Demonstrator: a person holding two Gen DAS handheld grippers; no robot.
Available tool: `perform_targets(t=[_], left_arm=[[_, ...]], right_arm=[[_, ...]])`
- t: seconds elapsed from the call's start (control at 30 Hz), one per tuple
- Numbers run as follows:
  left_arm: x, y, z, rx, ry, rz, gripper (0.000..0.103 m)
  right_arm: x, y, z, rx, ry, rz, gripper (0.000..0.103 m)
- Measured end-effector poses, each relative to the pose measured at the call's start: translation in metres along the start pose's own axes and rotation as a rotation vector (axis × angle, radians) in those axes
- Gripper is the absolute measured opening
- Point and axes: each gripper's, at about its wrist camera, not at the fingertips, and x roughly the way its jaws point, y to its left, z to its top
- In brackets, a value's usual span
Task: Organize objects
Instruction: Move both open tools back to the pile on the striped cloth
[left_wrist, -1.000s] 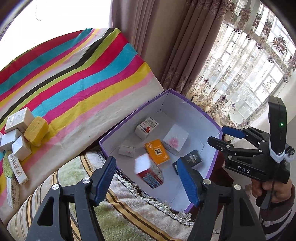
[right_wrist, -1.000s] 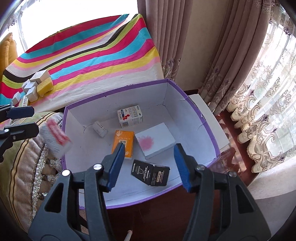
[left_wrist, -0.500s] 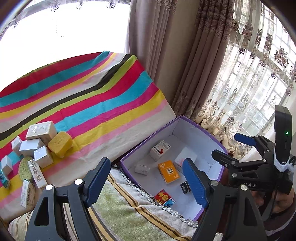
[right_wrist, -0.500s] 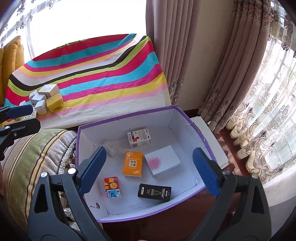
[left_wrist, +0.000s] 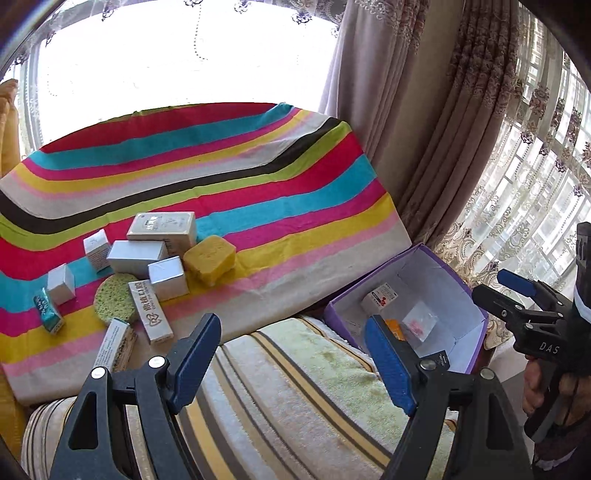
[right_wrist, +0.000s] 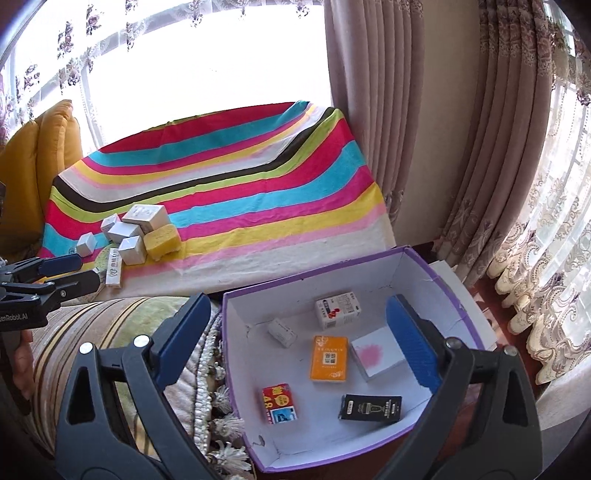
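Blue-padded and wide apart, both the left hand-held gripper (left_wrist: 291, 363) and the right hand-held gripper (right_wrist: 299, 339) carry nothing; their jaws have just been opening, nothing between them. Below the right one, the purple box (right_wrist: 436, 273) already holds six packets. Farther off, on the striped cloth (left_wrist: 258, 192), the remaining boxes (left_wrist: 166, 280) and yellow sponge (left_wrist: 210, 258) wait. I'd take an outer one first, gripping its short sides squarely.

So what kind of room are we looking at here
Most likely a home living room or bedroom: heavy beige patterned curtains with lace sheers at big windows, a rainbow-striped cloth over furniture, and a mustard-yellow cushion.
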Motion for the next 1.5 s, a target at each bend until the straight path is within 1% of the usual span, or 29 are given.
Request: perform_targets(t=[0.13,0.2,0.3,0.47,0.7,0.8,0.9,1.07,1.3,1.5], left_arm=[[-0.014,0.030,-0.004,-0.026,-0.022,0.058,0.081],[-0.018,0.046,-0.008,-0.050,-0.021,0.080,0.081],[-0.020,0.070,-0.014,-0.095,-0.007,0.105,0.081],[-0.022,0.098,-0.020,-0.156,0.009,0.116,0.081],[-0.018,0.129,-0.025,-0.216,0.038,0.136,0.081],[-0.017,0.138,-0.027,-0.229,0.054,0.149,0.081],[-0.015,0.146,-0.029,-0.242,0.066,0.154,0.081],[-0.012,0.161,-0.032,-0.261,0.092,0.151,0.080],[-0.007,0.189,-0.037,-0.328,0.126,0.172,0.076],[-0.004,0.209,-0.041,-0.378,0.139,0.189,0.074]], right_arm=[[0.008,0.017,0.000,-0.013,0.031,0.043,0.097],[0.012,0.025,0.000,-0.021,0.047,0.050,0.097],[0.018,0.035,-0.001,-0.032,0.065,0.085,0.097],[0.033,0.052,0.002,-0.049,0.120,0.140,0.097],[0.053,0.083,0.012,-0.096,0.167,0.178,0.097],[0.061,0.102,0.018,-0.126,0.190,0.190,0.097],[0.069,0.121,0.024,-0.147,0.208,0.222,0.097],[0.081,0.160,0.033,-0.192,0.234,0.245,0.097],[0.103,0.207,0.041,-0.239,0.273,0.274,0.097],[0.128,0.235,0.039,-0.242,0.328,0.302,0.091]])
